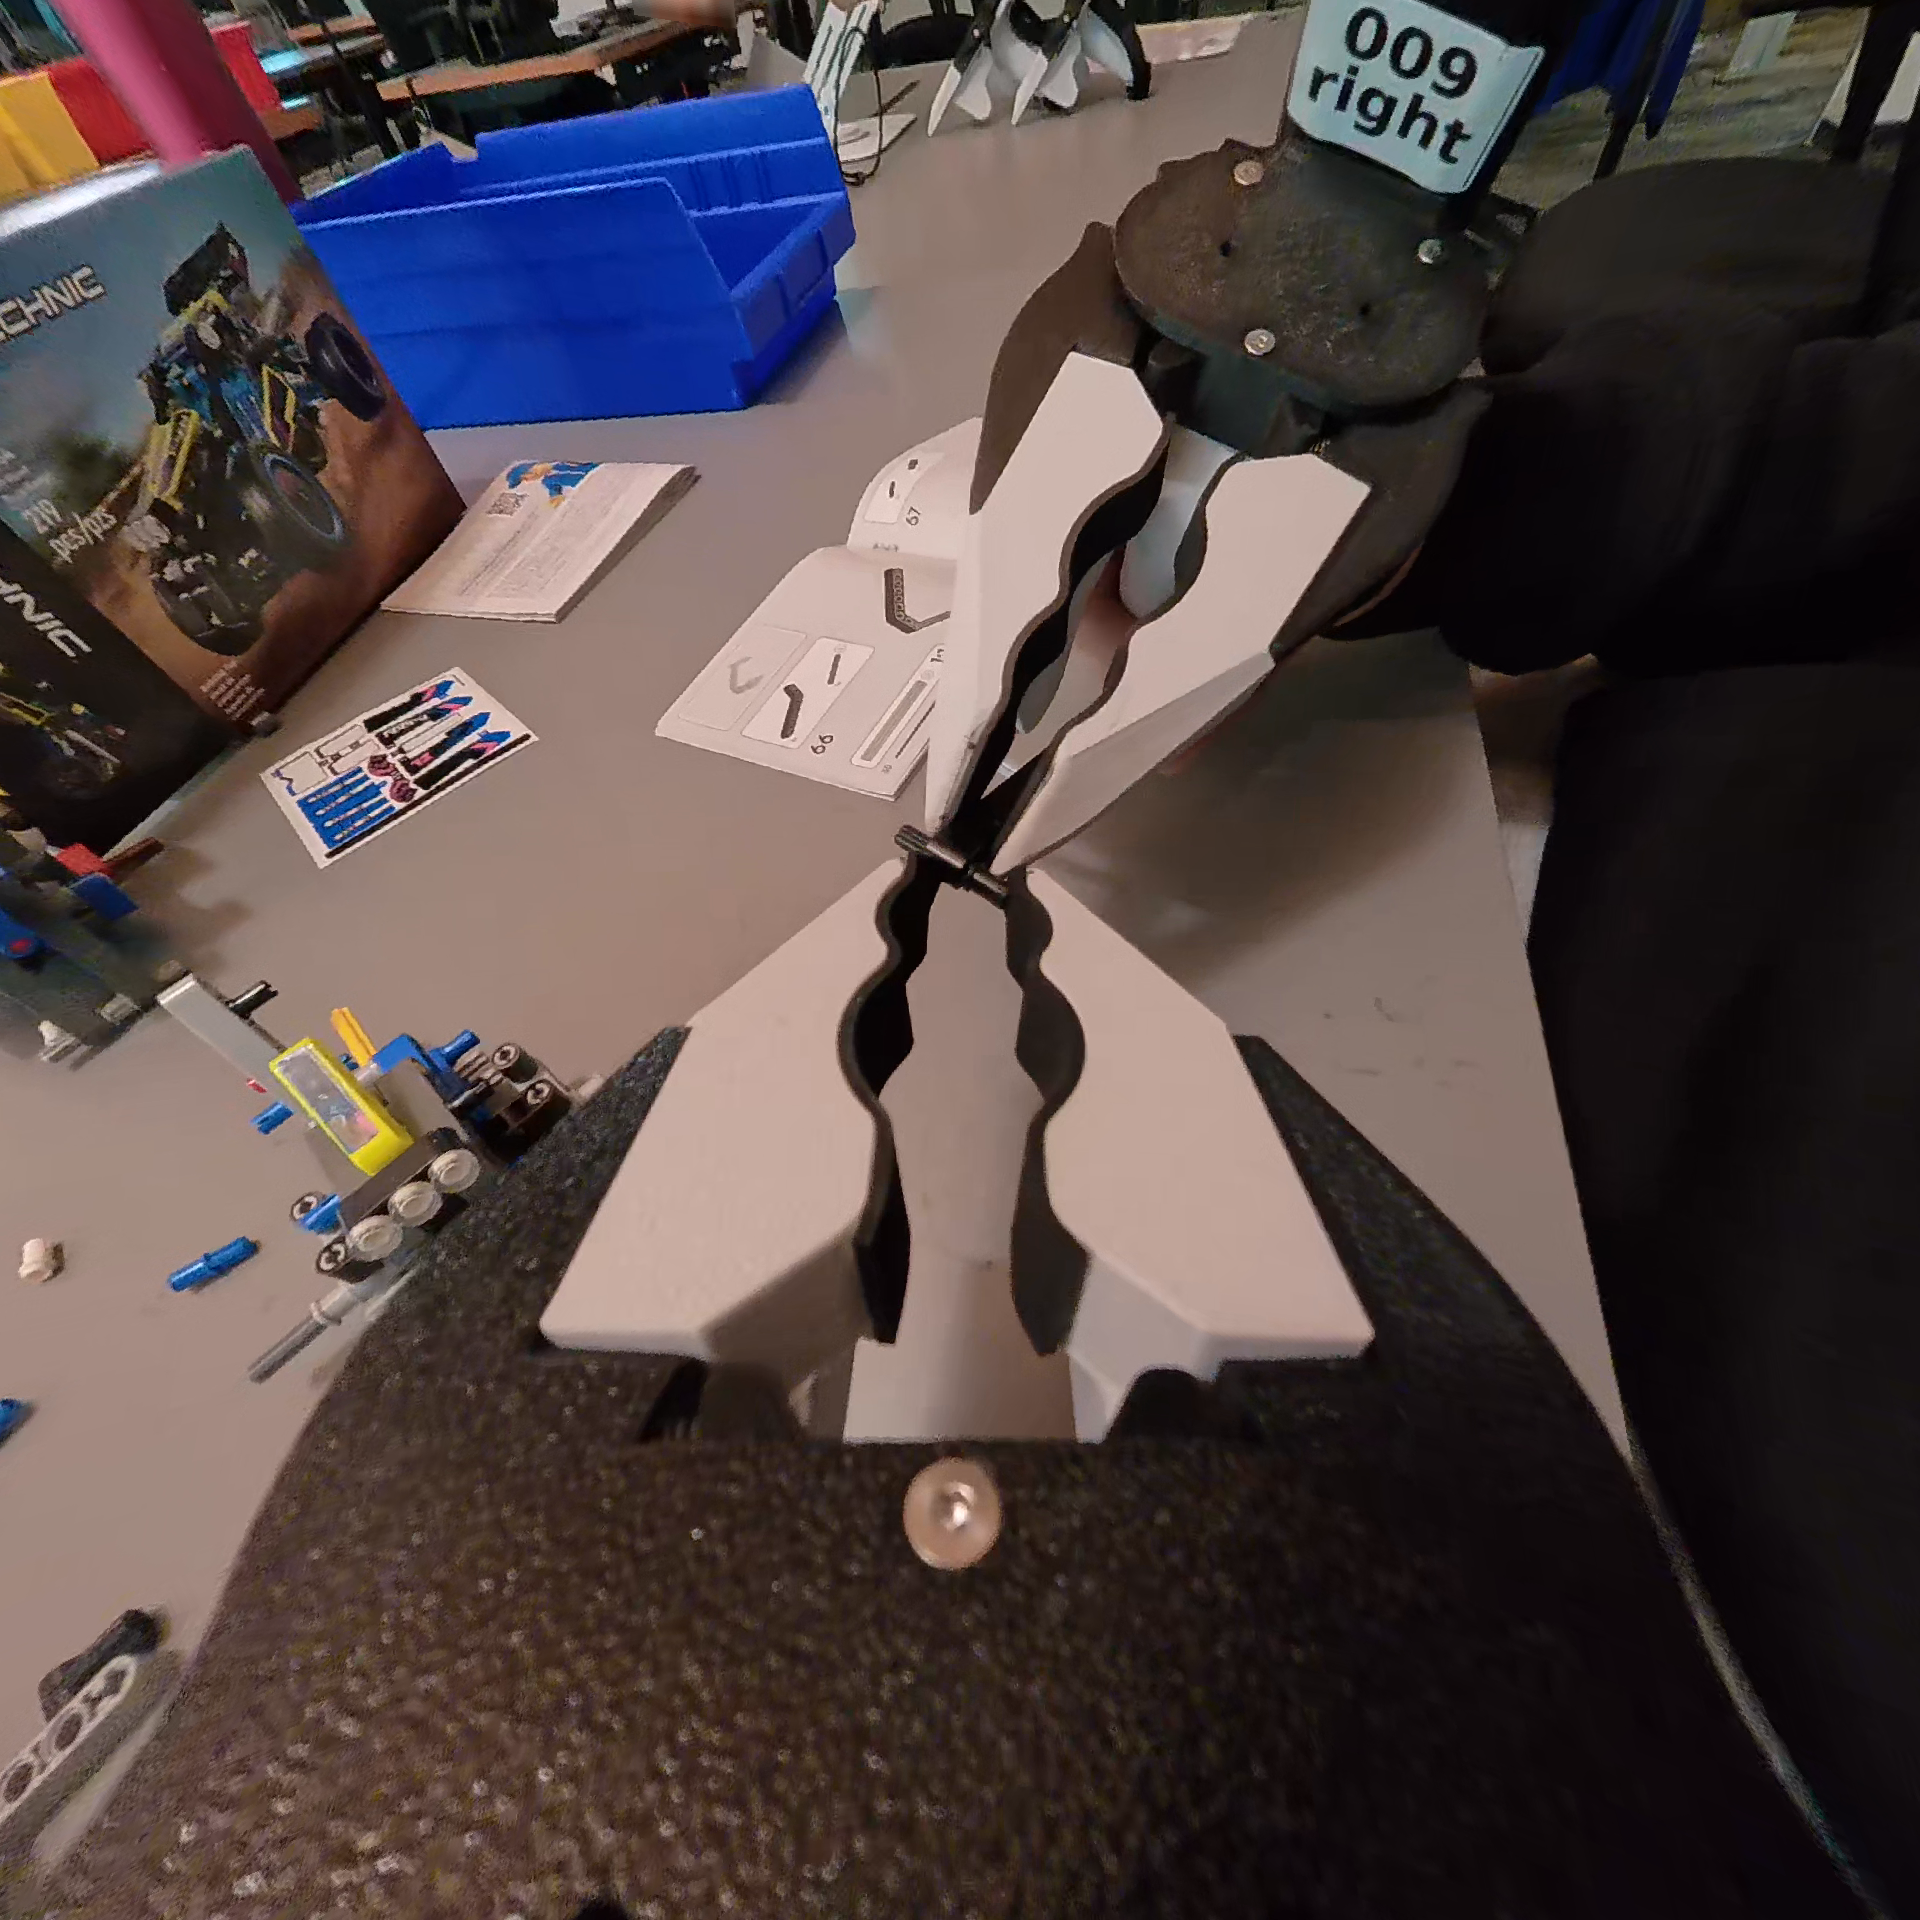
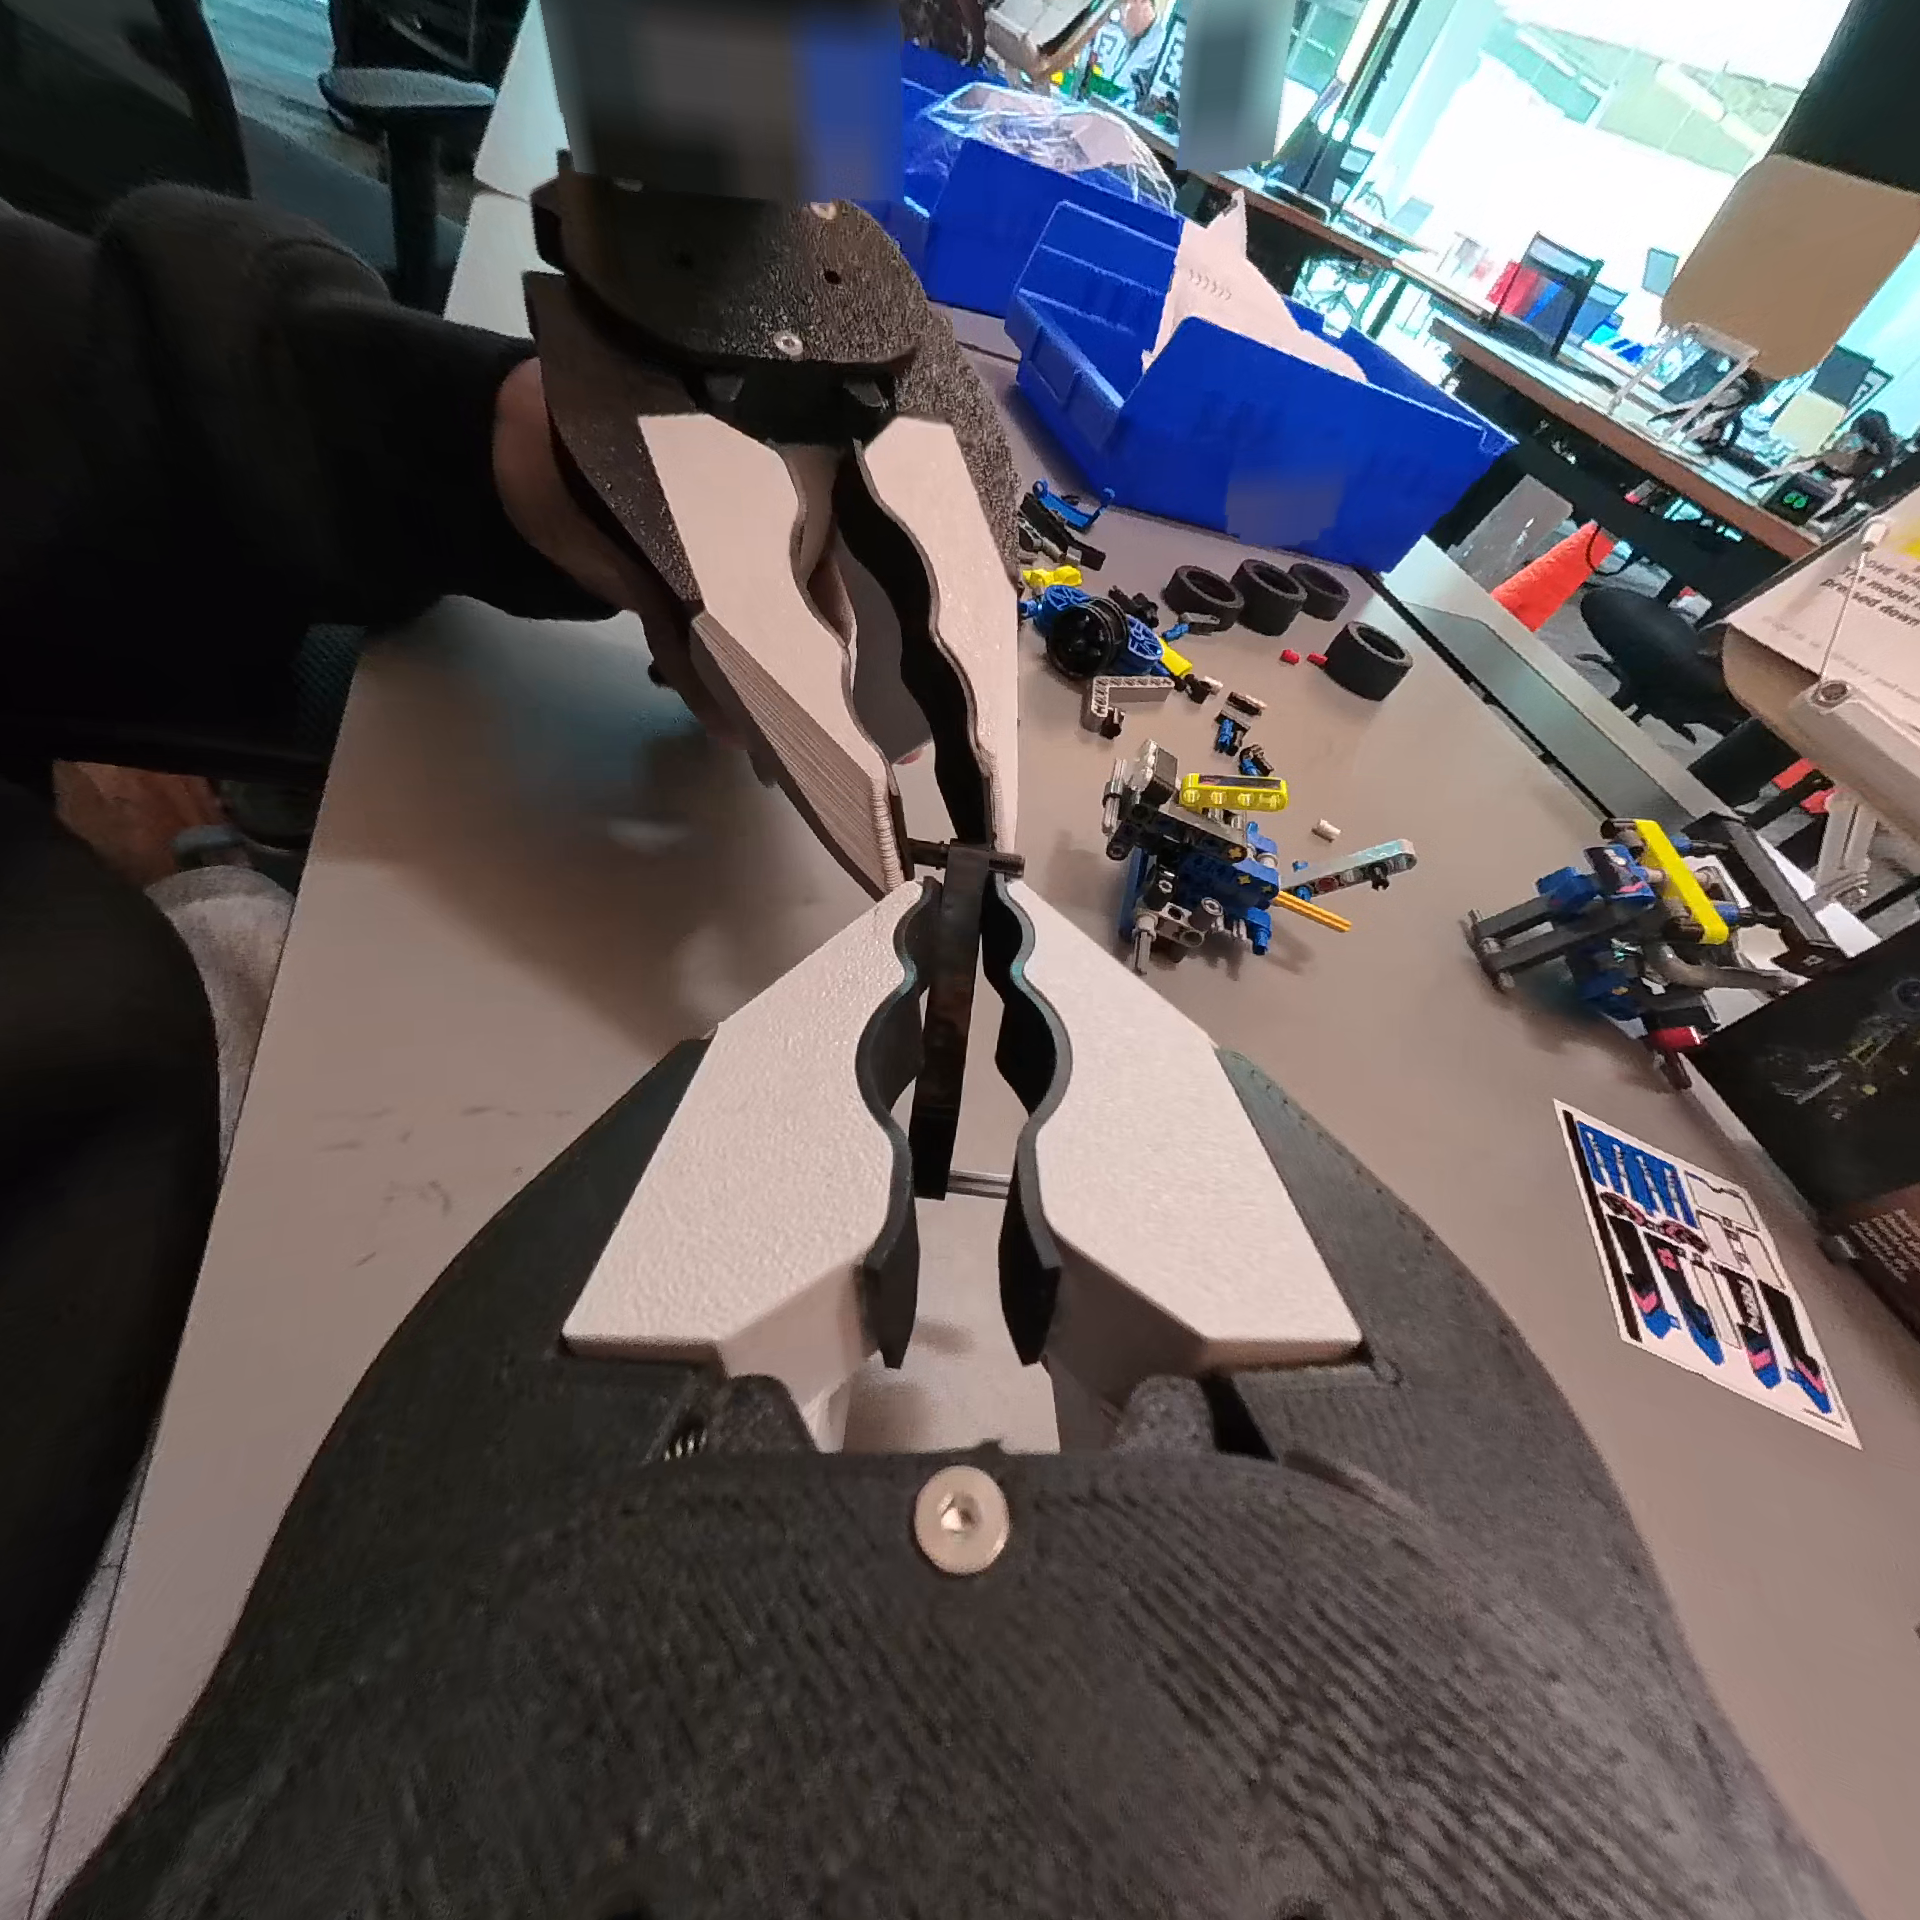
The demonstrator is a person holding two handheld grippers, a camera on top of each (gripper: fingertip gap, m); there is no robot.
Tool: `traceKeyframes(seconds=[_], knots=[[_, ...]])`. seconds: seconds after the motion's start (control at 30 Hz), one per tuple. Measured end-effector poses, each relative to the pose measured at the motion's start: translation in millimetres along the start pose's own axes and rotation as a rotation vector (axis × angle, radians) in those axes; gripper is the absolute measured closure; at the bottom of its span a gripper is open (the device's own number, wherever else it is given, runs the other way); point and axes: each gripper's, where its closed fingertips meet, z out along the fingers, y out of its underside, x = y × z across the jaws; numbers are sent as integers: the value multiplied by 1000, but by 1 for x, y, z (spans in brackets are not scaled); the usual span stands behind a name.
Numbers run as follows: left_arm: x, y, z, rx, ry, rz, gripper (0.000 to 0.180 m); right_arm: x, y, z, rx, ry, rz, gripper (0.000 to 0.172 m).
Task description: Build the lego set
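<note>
right fingers: the right gripper [image 2: 961,894] is clamped on a thin flat black plastic beam [image 2: 943,1039]. The strip runs lengthwise down the gap, and both pads are squeezed onto it at the tips.

pin: a short black plastic pin [image 1: 954,864] goes crosswise through the far end of that beam, held up above the bench in front of the person.

left fingers: the left gripper [image 1: 956,883] meets the other one tip to tip. Its fingers are a bit apart, one tip at each end of the pin. Can't tell if they're actually pressing on it.

hands: black sleeves [image 1: 1714,520] behind both grippers.

bench: smooth grey top [image 1: 623,914] with a few scuffs.

near stuff: an open white instruction booklet [image 1: 810,675] is just past the tips, and a printed sticker sheet [image 1: 400,764] is off to the left. A closed white leaflet [image 1: 540,540] lies farther back.

bricks: a half-built blue, grey and yellow brick model [image 2: 1216,852] with loose blue pegs round it. A second blue and yellow assembly [image 2: 1631,904] is beside it, and four black rubber tyres [image 2: 1268,592] are farther back.

back of bench: a cardboard set box with a truck picture [image 1: 208,436] stands at the left edge. Blue plastic bins [image 1: 582,270] are behind it.

room: more work tables, an orange cone [image 2: 1548,571], bright windows [image 2: 1558,104] and a pink post [image 1: 156,83].
</note>
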Motion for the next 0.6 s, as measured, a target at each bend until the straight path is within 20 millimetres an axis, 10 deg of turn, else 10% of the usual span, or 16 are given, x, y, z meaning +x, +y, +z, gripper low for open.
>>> traceKeyframes(seconds=[0.03,0.6], knots=[[1,1,0,1,9,-4,168,0,1,0,-5,-4,0,166],[19,5,-4,13,160,69,168,-19,3,-3,7,-161,9,166]])
